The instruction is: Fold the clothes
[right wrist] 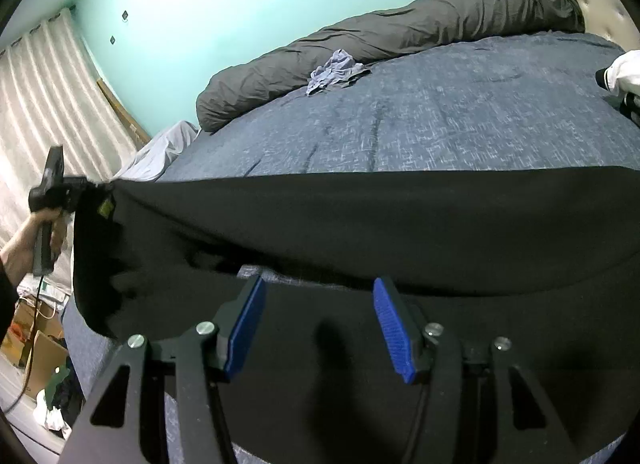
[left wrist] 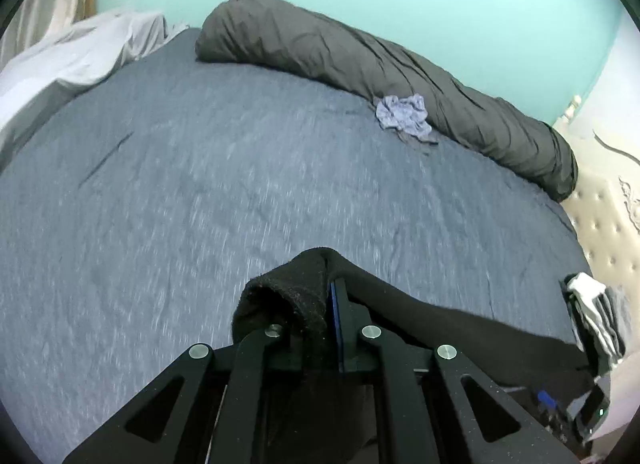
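A black garment (right wrist: 360, 224) stretches across the near side of the blue bed (right wrist: 440, 124). My left gripper (left wrist: 326, 304) is shut on one end of the black garment (left wrist: 440, 324), which bunches over its fingers and trails off to the right. From the right wrist view that left gripper (right wrist: 80, 192) appears at the far left, held in a hand and lifting the cloth's corner. Over the lower part of the cloth, my right gripper (right wrist: 320, 320) stands open, its blue pads (right wrist: 394, 328) wide apart and nothing between them.
A rolled dark grey duvet (left wrist: 380, 72) lies along the turquoise wall. A crumpled light blue cloth (left wrist: 404, 114) sits beside it. White and grey clothes (left wrist: 592, 312) lie at the bed's right edge by a tufted headboard (left wrist: 604, 224). Boxes and clothes (right wrist: 44, 376) clutter the floor.
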`<state>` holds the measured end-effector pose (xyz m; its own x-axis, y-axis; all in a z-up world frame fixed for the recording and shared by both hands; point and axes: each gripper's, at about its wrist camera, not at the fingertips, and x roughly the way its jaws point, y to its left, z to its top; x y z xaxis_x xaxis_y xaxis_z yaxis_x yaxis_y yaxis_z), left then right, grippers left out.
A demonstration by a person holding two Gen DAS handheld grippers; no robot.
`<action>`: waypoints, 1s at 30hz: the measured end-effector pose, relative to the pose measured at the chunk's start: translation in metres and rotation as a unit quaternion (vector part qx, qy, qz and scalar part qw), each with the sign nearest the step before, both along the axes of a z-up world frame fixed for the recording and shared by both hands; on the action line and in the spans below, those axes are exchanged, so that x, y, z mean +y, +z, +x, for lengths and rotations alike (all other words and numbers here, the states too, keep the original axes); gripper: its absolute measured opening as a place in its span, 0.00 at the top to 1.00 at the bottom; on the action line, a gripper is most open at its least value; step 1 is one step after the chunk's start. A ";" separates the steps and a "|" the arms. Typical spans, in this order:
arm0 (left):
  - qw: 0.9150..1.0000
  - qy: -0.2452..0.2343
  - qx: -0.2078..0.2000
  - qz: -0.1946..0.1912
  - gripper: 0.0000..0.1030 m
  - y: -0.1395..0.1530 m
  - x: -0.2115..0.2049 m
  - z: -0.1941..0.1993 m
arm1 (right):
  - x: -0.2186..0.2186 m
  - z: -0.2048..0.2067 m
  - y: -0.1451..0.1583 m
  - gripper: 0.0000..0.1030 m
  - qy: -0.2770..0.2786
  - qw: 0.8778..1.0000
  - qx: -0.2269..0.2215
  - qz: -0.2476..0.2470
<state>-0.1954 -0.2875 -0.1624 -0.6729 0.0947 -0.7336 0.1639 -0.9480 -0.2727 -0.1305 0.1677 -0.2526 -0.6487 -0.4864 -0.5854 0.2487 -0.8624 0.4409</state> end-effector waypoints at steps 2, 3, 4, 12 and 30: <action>1.000 0.011 -0.007 0.008 0.92 -0.008 -0.004 -0.014 | 0.001 -0.001 0.000 0.44 0.000 1.000 0.000 0.000; 1.000 0.010 -0.022 0.017 0.92 -0.017 -0.004 -0.019 | 0.001 -0.002 0.000 0.44 0.000 1.000 0.000 0.000; 0.999 0.011 -0.040 0.024 0.92 -0.027 -0.005 -0.024 | 0.002 -0.003 -0.001 0.44 -0.001 1.000 -0.002 -0.001; 0.989 0.001 -0.142 0.031 0.92 -0.103 -0.011 -0.013 | 0.009 -0.011 -0.004 0.44 -0.008 1.000 -0.007 0.000; 0.978 -0.028 -0.198 0.059 0.92 -0.121 -0.019 0.051 | 0.008 -0.012 -0.007 0.44 -0.008 1.000 -0.011 -0.001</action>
